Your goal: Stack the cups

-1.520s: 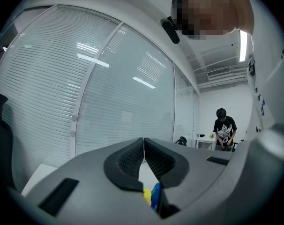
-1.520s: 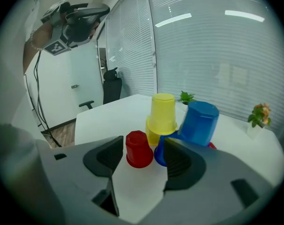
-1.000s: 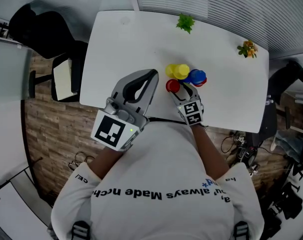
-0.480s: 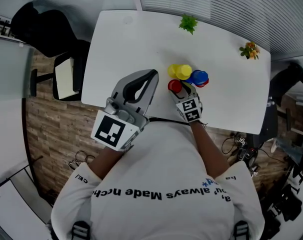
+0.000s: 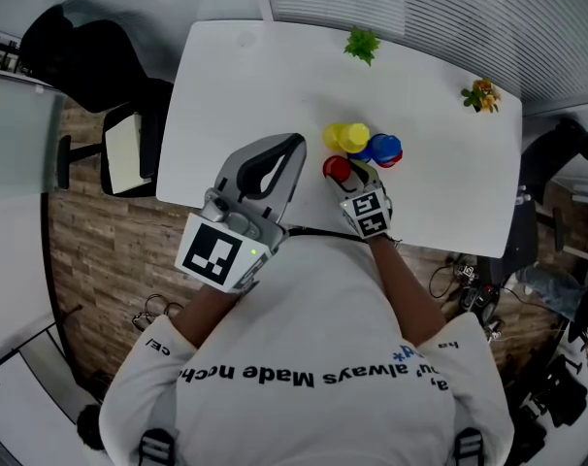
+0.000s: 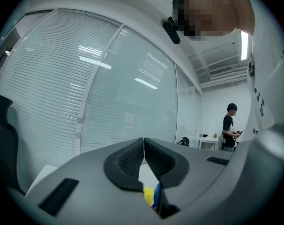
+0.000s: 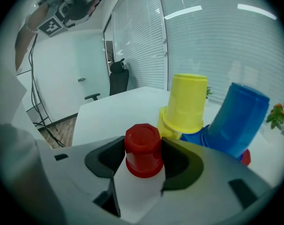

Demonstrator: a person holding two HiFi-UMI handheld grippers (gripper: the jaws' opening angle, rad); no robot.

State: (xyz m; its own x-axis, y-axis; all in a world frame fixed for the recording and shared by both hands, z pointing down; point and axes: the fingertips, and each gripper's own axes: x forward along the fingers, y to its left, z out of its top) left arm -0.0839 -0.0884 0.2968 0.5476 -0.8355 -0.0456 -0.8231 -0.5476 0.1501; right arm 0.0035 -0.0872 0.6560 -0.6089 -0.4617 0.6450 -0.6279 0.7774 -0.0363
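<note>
closing just now around the red cup [image 7: 143, 150], your right gripper [image 7: 143, 159] touches both its sides; cup stands base-up on the worktop [image 7: 116, 110], long axis vertical; left gripper [image 6: 143, 146] closed, empty

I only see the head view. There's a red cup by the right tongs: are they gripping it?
Observer: In the right gripper view the red cup stands upside down between the right tongs; their jaws have just been closing, and the pads seem to touch both sides.
Operator: And the left tongs?
Observer: The left gripper view shows the left tongs shut, tips together, nothing between.
Operator: How do the other cups stand?
Observer: The upper yellow cup rests upside down on a lower yellow cup; the blue cup leans tilted.
</note>
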